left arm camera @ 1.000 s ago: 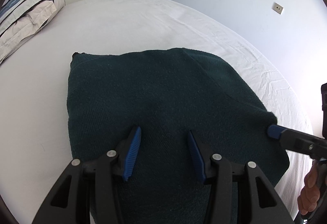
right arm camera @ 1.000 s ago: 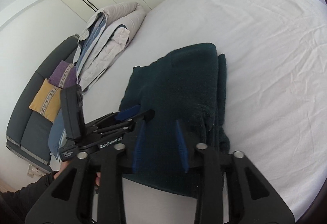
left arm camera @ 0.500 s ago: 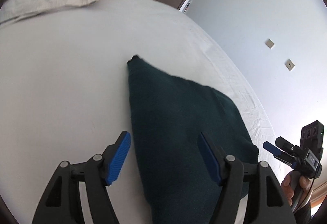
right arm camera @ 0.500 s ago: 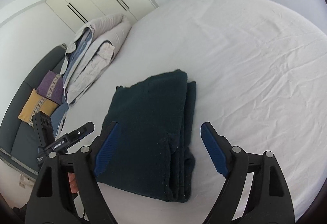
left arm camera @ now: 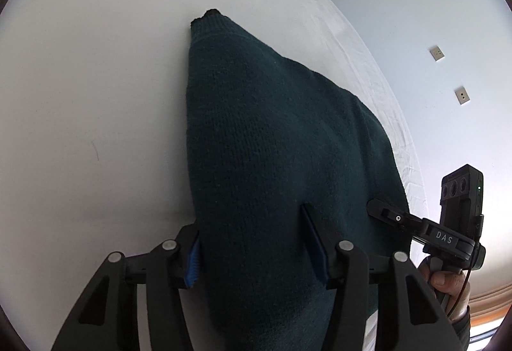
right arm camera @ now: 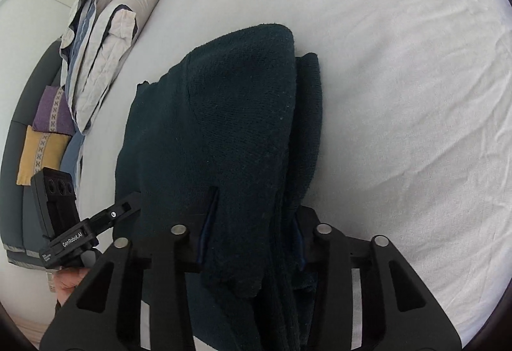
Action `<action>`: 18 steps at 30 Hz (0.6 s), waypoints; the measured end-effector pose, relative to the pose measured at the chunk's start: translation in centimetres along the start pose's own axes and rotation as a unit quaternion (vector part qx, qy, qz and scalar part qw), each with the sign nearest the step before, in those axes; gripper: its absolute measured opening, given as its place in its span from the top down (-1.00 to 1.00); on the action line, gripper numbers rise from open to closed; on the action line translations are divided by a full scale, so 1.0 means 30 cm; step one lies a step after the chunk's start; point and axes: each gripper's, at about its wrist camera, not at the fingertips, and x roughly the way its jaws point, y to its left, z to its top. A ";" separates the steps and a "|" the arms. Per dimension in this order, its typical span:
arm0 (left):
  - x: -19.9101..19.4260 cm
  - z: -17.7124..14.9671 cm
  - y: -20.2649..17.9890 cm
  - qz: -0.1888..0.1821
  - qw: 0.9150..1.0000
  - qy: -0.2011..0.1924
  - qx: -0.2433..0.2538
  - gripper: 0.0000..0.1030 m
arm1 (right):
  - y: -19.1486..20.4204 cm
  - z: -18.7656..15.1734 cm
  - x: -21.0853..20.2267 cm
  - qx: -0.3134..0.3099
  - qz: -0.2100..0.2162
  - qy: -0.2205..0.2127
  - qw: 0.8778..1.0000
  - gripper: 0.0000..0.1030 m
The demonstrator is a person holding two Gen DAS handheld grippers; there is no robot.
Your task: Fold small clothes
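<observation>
Lying folded on a white bed sheet (left arm camera: 96, 95), a dark green knitted sweater (left arm camera: 272, 159) fills the middle of both wrist views.

In the left wrist view, broad bare sheet spreads to the left of the sweater and beyond it. The garment's left edge runs straight from the near side to a far corner that pokes up slightly. The left gripper (left arm camera: 256, 245) straddles the near end of the sweater: its left blue pad sits at the left edge, its right finger presses on top of the knit, and the cloth is bunched between them, so it is clamped on the sweater. To the right, the right gripper (left arm camera: 380, 210) reaches in with its black tip against the sweater's right edge, a hand (left arm camera: 448, 280) on its handle. Past that edge the sheet narrows to the bed's right side, then a pale wall with two wall sockets (left arm camera: 436, 52).

In the right wrist view, a grey sofa (right arm camera: 19, 159) at far left carries a yellow cushion (right arm camera: 38, 155) and a purple cushion (right arm camera: 52, 112), with a folded duvet (right arm camera: 105, 40) on the bed's far left side. The left gripper (right arm camera: 128, 207) touches the sweater's left edge. The right gripper (right arm camera: 252, 223) has its fingers close together around the stacked layers at the sweater's (right arm camera: 230, 114) near right edge, gripping them. Wrinkled sheet (right arm camera: 400, 95) lies open to the right.
</observation>
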 end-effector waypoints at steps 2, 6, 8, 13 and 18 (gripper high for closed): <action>-0.013 -0.013 -0.030 0.027 0.999 -0.007 0.024 0.08 | 0.082 -0.023 -0.004 -0.048 -0.062 -0.015 0.997 0.46; -0.067 -0.043 -0.066 0.058 0.997 -0.017 0.056 0.23 | 0.272 -0.087 -0.035 -0.140 -0.165 -0.052 0.975 0.58; -0.119 -0.067 -0.079 0.072 0.995 -0.027 0.071 0.26 | 0.351 -0.121 -0.069 -0.163 -0.164 -0.069 0.970 0.59; -0.343 -0.170 -0.041 0.096 0.988 -0.070 0.093 0.27 | 0.532 -0.244 -0.137 -0.200 -0.138 -0.092 0.966 0.60; -0.559 -0.281 0.057 0.123 0.984 -0.080 0.102 0.26 | 0.721 -0.398 -0.157 -0.219 -0.082 -0.085 0.969 0.60</action>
